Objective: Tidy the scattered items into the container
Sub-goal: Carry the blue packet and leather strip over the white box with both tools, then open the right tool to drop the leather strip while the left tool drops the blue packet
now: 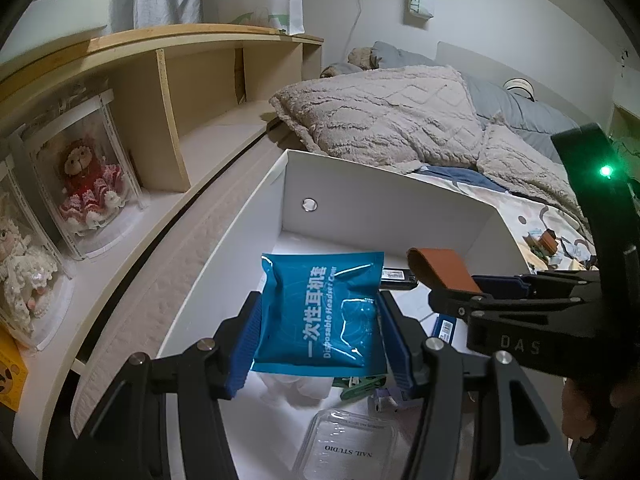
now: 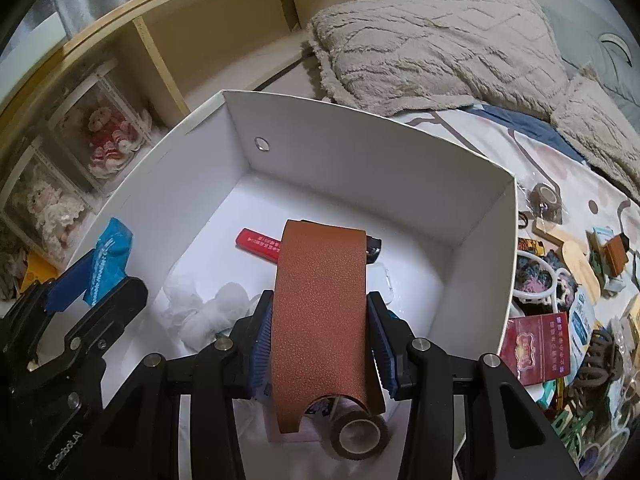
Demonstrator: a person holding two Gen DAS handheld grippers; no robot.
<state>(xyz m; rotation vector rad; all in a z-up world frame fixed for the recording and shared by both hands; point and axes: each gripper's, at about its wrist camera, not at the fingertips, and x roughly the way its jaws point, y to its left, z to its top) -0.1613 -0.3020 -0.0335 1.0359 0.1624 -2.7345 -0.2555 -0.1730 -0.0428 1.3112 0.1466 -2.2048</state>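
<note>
The left gripper (image 1: 320,320) is closed on a blue headset-cover packet (image 1: 322,312), its blue pads pressing the packet's two side edges, and holds it above the near part of the white box (image 1: 248,216). Below and just ahead of these fingers lie crumpled white tissue (image 1: 296,388), a green clip (image 1: 362,386) and a clear plastic case (image 1: 348,444), all already on the box floor.

To its right, the right gripper (image 2: 320,336) clamps a brown leather strap (image 2: 320,312) by its long edges; the strap sticks forward past the fingertips and hangs over the box interior. Ahead of its tip a red lighter (image 2: 258,244) rests on the floor, and under the gripper's near side sits a roll of brown tape (image 2: 358,436).

Further right, outside the box wall, much is still loose on the bedsheet (image 2: 492,136): a red booklet (image 2: 534,354), a wrapped brown roll (image 2: 546,196), a wooden board (image 2: 576,256), and a heap of small packets too jumbled to name.

By my judgement the job is partly done: several things are boxed, two more are carried over the box and need only releasing, and the pile on the right remains.
</note>
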